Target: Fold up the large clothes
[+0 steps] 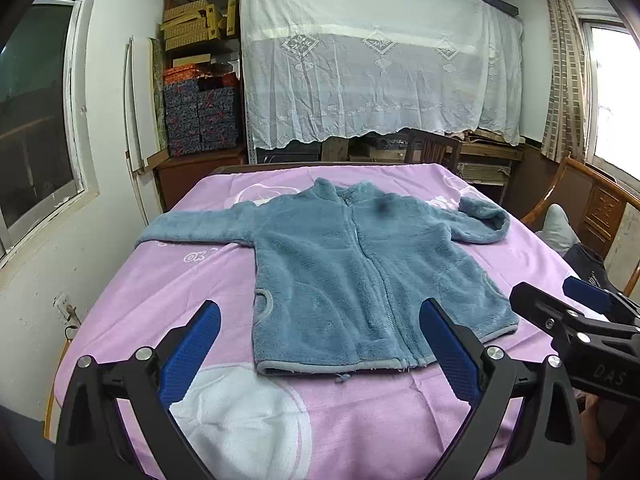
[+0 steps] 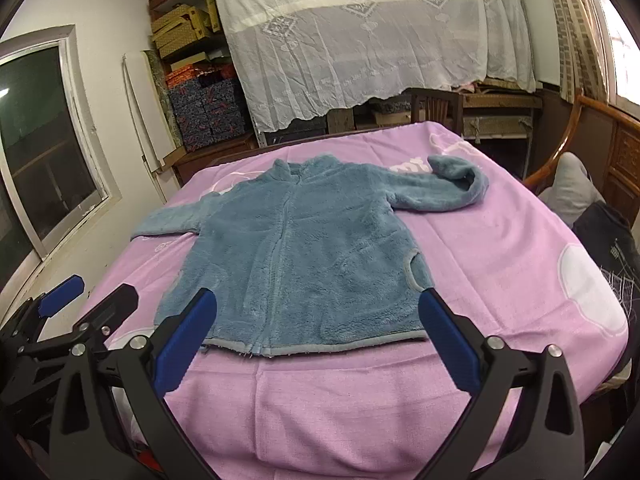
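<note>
Here, stacked boxes (image 1: 200, 118) fill the shelf; both hand-held grippers, left (image 1: 320, 354) and right (image 2: 318, 346), gape empty above the jacket (image 1: 360, 276).

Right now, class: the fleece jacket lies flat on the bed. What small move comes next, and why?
Probably bring the right claw toward the curled sleeve to straighten it: both claws are open and empty, and the jacket otherwise lies zipped and flat.

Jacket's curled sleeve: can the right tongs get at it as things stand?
Probably yes. The right tongs are open and empty above the hem, and the curled sleeve lies exposed on the pink sheet at the far right, with nothing across the way. It is a long stretch over the jacket, though.
</note>
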A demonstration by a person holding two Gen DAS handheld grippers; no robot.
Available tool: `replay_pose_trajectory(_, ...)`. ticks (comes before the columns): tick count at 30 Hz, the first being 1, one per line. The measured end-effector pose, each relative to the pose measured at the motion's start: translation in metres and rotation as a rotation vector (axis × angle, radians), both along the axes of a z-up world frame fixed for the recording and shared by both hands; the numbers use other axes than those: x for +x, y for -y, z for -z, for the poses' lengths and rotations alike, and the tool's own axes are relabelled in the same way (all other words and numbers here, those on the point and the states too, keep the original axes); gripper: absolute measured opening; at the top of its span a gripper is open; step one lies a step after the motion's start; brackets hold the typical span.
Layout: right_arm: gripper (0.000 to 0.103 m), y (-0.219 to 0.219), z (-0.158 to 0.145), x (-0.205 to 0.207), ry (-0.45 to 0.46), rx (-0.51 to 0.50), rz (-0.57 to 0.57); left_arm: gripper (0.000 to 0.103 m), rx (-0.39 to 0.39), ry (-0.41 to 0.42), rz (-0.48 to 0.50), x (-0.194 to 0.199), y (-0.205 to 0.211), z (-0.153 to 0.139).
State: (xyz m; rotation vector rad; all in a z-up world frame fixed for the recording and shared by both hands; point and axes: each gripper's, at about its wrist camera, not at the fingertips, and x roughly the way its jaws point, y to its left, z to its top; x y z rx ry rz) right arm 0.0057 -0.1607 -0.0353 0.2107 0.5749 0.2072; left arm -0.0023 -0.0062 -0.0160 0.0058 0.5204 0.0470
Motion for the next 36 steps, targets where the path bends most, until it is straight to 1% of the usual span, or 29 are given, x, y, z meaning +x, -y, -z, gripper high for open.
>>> replay_pose_trajectory(4, 0.099, -0.006, -0.002, -0.003, 0.019, -0.03, -0.005, 0.1, 0.002, -0.011, -0.008, 0.0, 0.0, 0.003)
replay_pose_trajectory(9, 0.099, -0.009, -0.002, -0.003, 0.019, -0.041, -0.014, 0.099, -0.008, -0.015, -0.008, 0.002, -0.006, 0.001)
replay_pose_trajectory(36, 0.099, -0.013, 0.006, 0.001, -0.013, -0.025, -0.028, 0.099, -0.013, -0.018, -0.008, 0.004, -0.012, 0.003)
